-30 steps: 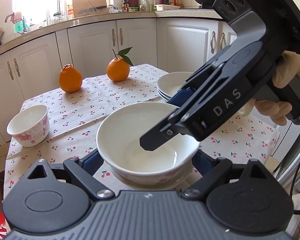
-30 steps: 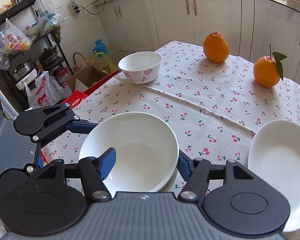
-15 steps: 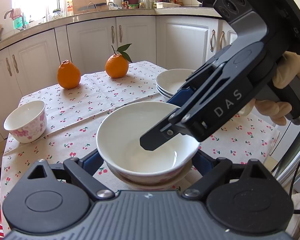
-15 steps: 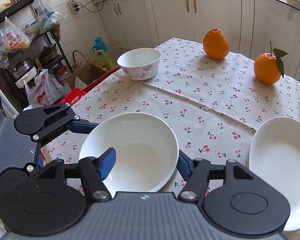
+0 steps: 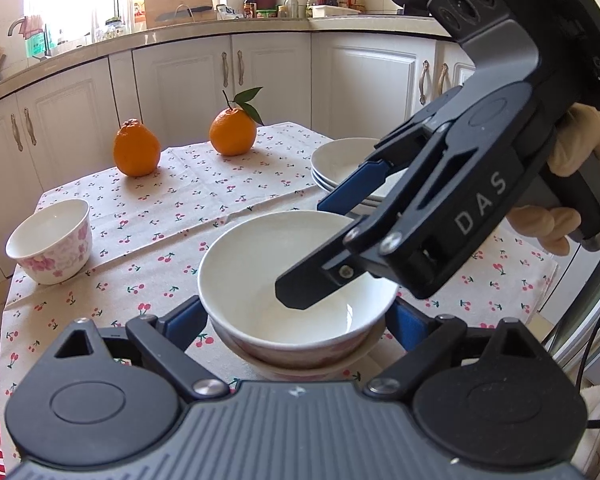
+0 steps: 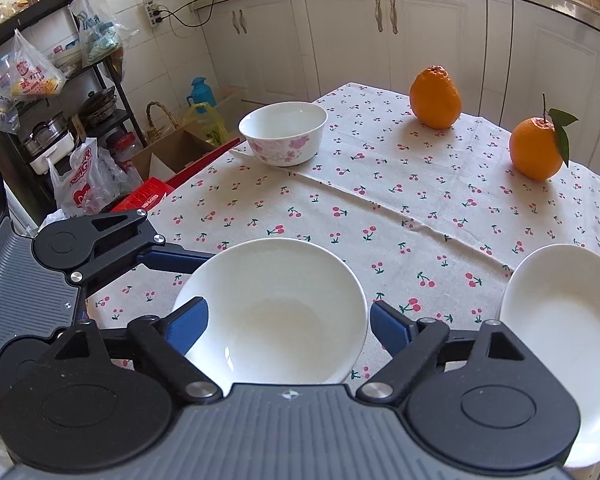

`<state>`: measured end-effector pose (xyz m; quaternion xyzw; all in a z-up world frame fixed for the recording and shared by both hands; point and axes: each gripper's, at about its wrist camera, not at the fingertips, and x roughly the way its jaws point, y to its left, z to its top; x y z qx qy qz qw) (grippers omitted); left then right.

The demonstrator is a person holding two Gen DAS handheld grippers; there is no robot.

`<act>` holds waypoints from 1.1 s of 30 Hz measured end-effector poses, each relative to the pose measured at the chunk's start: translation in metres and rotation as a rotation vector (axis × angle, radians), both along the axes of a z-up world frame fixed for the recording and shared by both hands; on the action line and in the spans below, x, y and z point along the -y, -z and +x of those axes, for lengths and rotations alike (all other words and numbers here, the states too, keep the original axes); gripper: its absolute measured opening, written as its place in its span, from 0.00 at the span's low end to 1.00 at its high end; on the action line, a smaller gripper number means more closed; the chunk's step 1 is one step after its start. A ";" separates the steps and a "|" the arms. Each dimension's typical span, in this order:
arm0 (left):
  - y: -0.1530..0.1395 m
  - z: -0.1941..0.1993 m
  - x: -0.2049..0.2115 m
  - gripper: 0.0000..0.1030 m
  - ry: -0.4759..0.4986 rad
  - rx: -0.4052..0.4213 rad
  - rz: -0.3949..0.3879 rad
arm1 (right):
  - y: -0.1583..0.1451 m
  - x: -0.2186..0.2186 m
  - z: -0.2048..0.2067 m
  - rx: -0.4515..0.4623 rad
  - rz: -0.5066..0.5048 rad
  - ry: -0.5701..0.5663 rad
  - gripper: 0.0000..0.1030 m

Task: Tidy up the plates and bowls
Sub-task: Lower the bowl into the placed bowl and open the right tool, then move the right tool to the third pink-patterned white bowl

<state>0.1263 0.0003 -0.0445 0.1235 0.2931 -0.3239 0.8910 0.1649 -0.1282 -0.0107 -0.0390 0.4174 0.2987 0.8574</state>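
White china is sitting in two groups: a bowl stack (image 5: 296, 312) at the near edge of the worktop (image 5: 220, 184) and a plate stack (image 5: 340, 164) just beside it. The left tool (image 5: 296, 320) is straddling the top bowl with its fingers apart, and the right tool (image 6: 284, 320) is reaching over that bowl, also spread wide. One flowered bowl (image 6: 283, 134) is sitting well apart, likely the last piece waiting to be stacked.
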 end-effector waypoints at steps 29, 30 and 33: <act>-0.025 0.002 -0.091 0.99 -0.202 0.108 -0.005 | -0.029 -0.057 0.011 0.153 -0.096 -0.037 1.00; -0.025 0.006 -0.096 0.99 -0.217 0.111 0.003 | -0.030 -0.061 0.013 0.160 -0.099 -0.045 1.00; -0.024 0.019 -0.108 0.99 -0.249 0.115 0.024 | -0.032 -0.072 0.021 0.172 -0.112 -0.065 1.00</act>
